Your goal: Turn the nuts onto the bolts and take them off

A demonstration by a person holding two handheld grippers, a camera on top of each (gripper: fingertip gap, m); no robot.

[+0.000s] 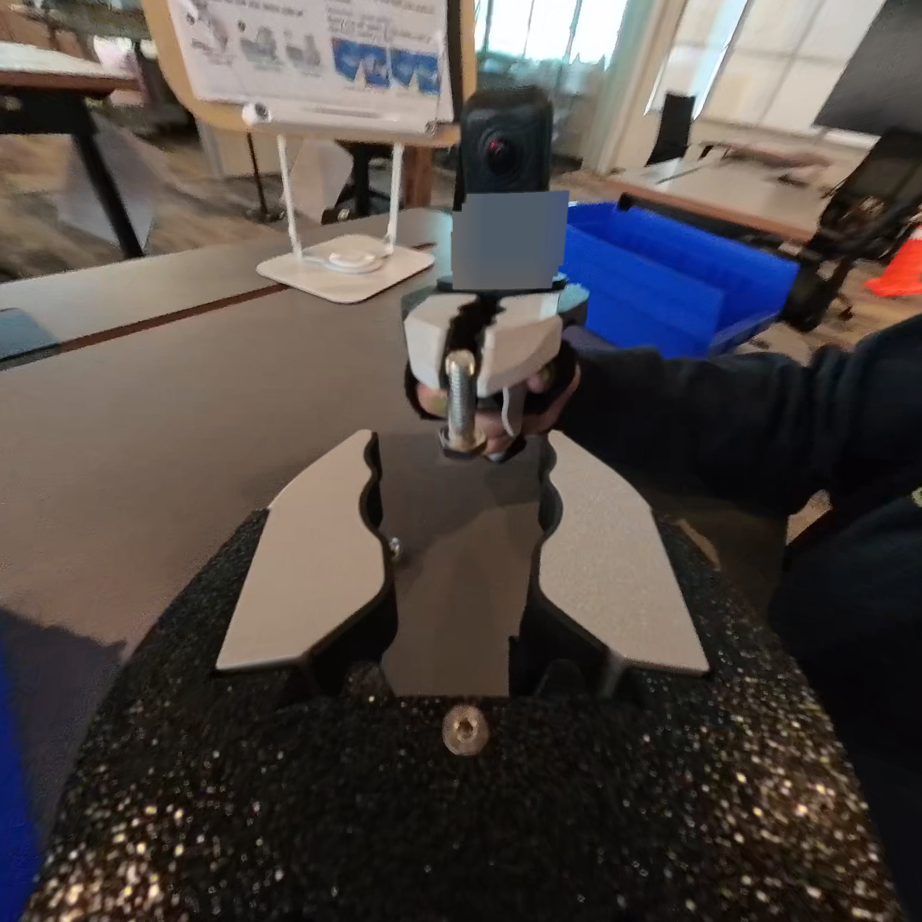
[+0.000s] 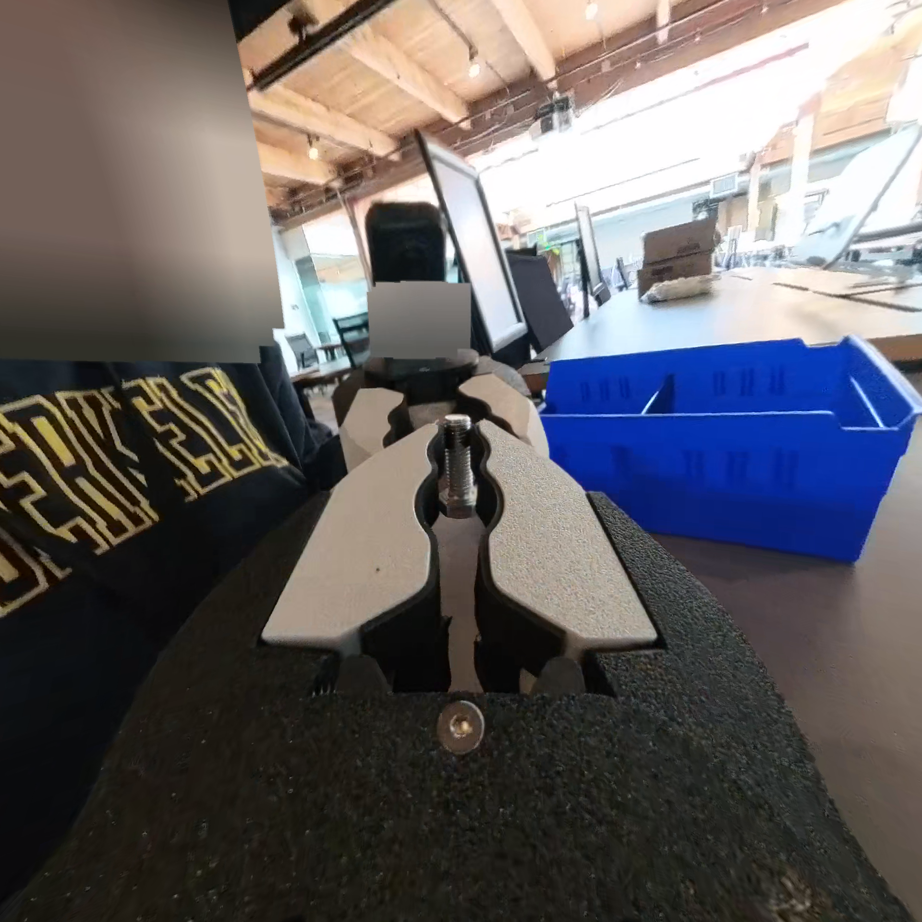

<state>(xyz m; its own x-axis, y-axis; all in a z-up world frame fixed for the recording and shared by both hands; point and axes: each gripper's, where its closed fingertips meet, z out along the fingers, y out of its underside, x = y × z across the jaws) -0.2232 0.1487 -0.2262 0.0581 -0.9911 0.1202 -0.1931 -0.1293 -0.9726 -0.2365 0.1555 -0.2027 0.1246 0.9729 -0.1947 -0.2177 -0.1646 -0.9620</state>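
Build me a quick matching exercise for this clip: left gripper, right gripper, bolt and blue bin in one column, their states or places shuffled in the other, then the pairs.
Things:
1. left gripper
2. right gripper
3. bolt
4. blue bin

States or places:
A. standing on the table, with a divider inside
B. clamped between two grey fingers, a nut near one end
C. open, nothing between its fingers
D. shut on the threaded shaft

Pairs: 1-C, 2-D, 3-B, 4-A
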